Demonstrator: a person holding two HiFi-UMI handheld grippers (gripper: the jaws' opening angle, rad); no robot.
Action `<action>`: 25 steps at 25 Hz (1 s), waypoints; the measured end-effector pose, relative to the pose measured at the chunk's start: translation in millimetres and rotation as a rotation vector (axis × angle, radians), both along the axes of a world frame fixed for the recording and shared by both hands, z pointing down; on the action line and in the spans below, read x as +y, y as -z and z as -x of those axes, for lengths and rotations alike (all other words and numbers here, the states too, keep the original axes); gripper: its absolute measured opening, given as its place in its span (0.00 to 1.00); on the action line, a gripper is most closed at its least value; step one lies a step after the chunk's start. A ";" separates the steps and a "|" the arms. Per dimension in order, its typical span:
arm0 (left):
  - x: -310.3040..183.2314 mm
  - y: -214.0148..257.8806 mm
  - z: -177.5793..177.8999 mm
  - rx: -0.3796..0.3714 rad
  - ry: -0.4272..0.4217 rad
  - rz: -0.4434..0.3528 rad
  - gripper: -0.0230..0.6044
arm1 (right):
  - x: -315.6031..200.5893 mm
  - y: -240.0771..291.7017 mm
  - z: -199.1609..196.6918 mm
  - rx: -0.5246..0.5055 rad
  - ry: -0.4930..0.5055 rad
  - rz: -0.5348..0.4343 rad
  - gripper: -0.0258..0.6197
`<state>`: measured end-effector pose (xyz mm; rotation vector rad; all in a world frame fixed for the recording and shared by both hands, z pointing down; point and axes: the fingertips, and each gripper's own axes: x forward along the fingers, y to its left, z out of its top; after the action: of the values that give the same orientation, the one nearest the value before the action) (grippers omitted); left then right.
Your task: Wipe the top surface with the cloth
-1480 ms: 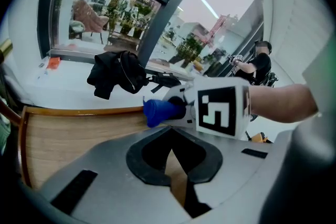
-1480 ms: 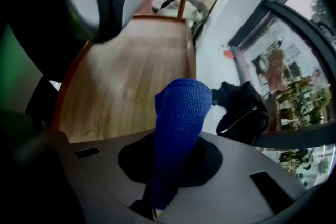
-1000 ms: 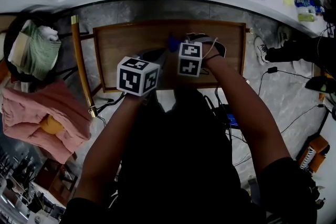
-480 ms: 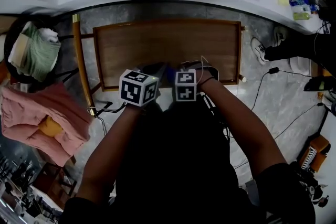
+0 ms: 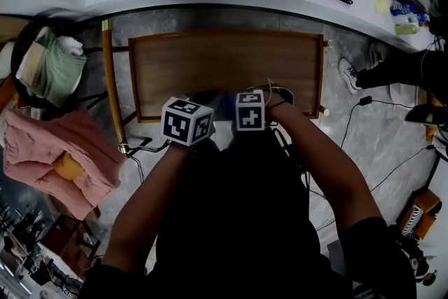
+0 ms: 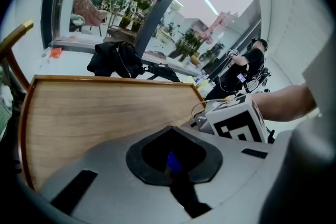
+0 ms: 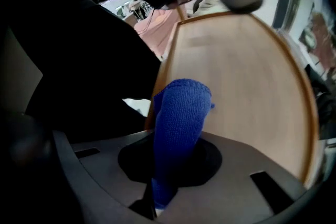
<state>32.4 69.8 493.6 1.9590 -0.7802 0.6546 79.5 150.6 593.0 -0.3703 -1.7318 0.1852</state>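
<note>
Where I see change: left gripper point(image 6: 173, 165) and right gripper point(image 7: 163, 191) have drawn back from mid-table to the near edge since a second ago.
Bin: dark round bin point(image 5: 21, 38) far left, green fabric point(image 5: 56, 73) bundled inside.
Left jaws: pressed together, a blue sliver pinched between.
Blue cloth point(image 7: 181, 128): standing up from the right jaws, clamped there, over the near edge.
Tabletop point(image 5: 224, 63): wood, raised rim.
</note>
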 end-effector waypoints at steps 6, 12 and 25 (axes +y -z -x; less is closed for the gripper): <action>-27.6 1.7 -7.9 0.011 0.037 -0.004 0.05 | -130.4 31.3 -16.7 -0.097 -0.134 -0.346 0.11; -58.8 12.2 -44.3 0.027 0.019 -0.036 0.05 | -219.6 27.6 -50.9 -0.018 -0.177 -0.546 0.11; -68.0 8.2 -62.7 0.033 0.026 -0.012 0.05 | -222.7 9.0 -48.4 0.030 -0.144 -0.565 0.11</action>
<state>95.1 1.8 485.4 1.9623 -0.7896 0.6022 127.9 -72.1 584.0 0.1708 -1.6986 -0.1950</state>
